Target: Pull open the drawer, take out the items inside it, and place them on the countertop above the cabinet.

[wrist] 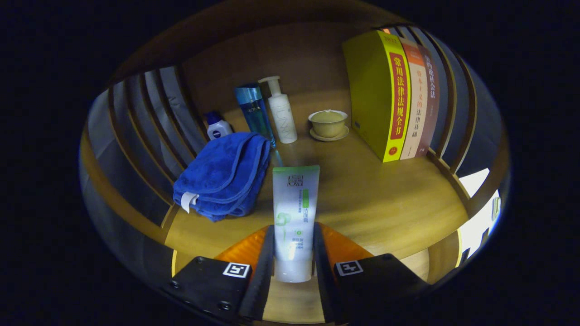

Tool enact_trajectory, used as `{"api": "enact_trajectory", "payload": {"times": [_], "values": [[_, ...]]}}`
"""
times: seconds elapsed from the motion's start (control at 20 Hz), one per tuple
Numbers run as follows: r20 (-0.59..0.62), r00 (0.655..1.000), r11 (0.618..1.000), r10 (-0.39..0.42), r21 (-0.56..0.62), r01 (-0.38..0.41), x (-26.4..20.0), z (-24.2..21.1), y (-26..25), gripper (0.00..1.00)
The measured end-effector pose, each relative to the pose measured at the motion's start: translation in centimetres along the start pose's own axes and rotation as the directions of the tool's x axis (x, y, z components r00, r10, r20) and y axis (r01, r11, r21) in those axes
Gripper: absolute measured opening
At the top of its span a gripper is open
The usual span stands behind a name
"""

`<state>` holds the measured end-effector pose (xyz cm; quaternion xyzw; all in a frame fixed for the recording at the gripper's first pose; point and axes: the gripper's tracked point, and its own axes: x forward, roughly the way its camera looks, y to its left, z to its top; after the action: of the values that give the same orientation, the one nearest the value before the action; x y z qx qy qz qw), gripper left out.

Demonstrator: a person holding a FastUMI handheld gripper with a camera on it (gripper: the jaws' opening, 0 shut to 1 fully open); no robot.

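Note:
A white and green squeeze tube (294,213) stands upright between my two fingers, its flat crimped end up and its cap end down near the wooden countertop (371,199). My gripper (293,253) is shut on the tube's lower part, both black pads pressing its sides. A folded blue towel (224,174) lies on the countertop just left of the tube, beyond the left finger.
Farther back stand a small blue and white bottle (218,127), a tall blue bottle (254,113) and a white pump bottle (282,113). A lidded tan cup on a saucer (328,123) sits right of them. Upright books (394,95) line the right side. Wooden slats (149,117) fence both sides.

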<state>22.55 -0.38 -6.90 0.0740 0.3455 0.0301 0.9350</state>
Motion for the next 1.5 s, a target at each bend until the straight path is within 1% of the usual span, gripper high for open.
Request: {"api": "enact_trajectory", "payload": {"times": [0.2,0.5,0.55,0.8,0.9,1.05,1.25,1.4,1.5], "values": [[-0.004,1.0,1.0,-0.013,0.012,0.013,1.0,0.0,-0.6,0.55],[-0.002,0.999,0.999,-0.04,-0.006,0.04,1.2,0.1,-0.8,0.55],[-0.003,0.999,0.999,-0.044,-0.011,0.044,1.3,0.1,-0.8,0.57],[0.003,0.999,0.999,-0.034,-0.014,0.034,1.1,0.0,-0.4,0.59],[0.025,1.0,1.0,-0.018,-0.013,0.018,0.7,0.4,-0.1,0.6],[0.077,0.997,0.998,-0.026,-0.048,0.03,-0.7,1.4,-0.3,0.7],[0.159,0.987,0.998,-0.002,-0.064,0.013,-3.4,2.2,0.7,0.83],[0.196,0.981,0.994,0.005,-0.104,0.016,-5.7,1.8,1.3,1.0],[0.228,0.974,0.992,0.003,-0.12,0.025,-7.4,1.7,1.7,0.99]]}}
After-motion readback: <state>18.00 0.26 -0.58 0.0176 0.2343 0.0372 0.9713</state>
